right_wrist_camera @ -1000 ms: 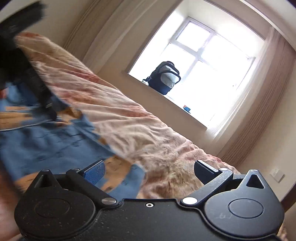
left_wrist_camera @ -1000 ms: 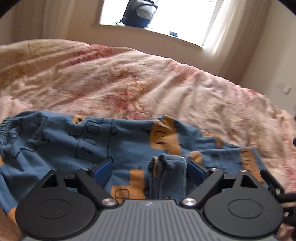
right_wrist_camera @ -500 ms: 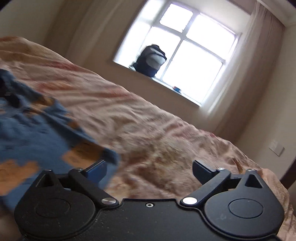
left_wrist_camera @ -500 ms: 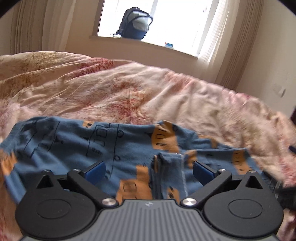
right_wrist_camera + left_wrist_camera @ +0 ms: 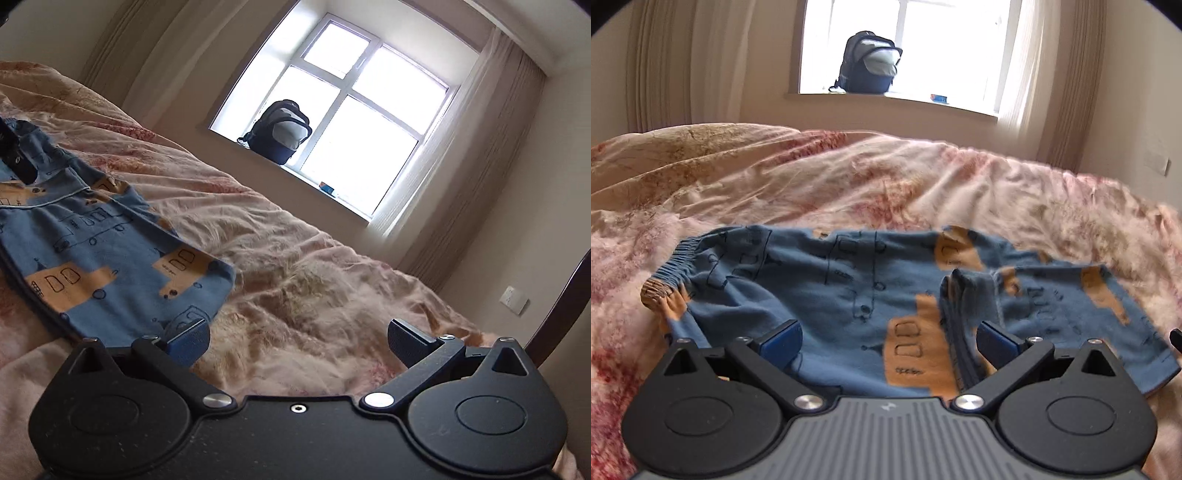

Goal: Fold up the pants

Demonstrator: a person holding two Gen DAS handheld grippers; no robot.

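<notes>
Pants (image 5: 849, 295) lie spread on the bed (image 5: 886, 184), on top of a pink and cream blanket with red blotches. They are blue with orange bus shapes and thin black drawings. The stretchy waistband (image 5: 674, 267) is at the left end in the left wrist view, bunched up a little. Near the middle, part of the cloth is folded up into a thick bump (image 5: 967, 306).

The left tongs (image 5: 886, 338) hang low over the pants with their blue pads (image 5: 781, 338) wide apart. Nothing is pinched. The folded bump sits just beside the pad on the right, but I cannot tell if it touches.

The right tongs (image 5: 299, 338) are wide apart too and hold nothing. They are over the bare blanket, off the edge of the pants (image 5: 110, 251). Only the pad (image 5: 190, 341) on the left of that view sits in front of the blue cloth.

Far behind the bed is a bright window (image 5: 354, 110). A dark backpack (image 5: 280, 131) stands on the sill, with a small blue thing (image 5: 327, 187) further along. Curtains (image 5: 461, 184) hang at the side.
</notes>
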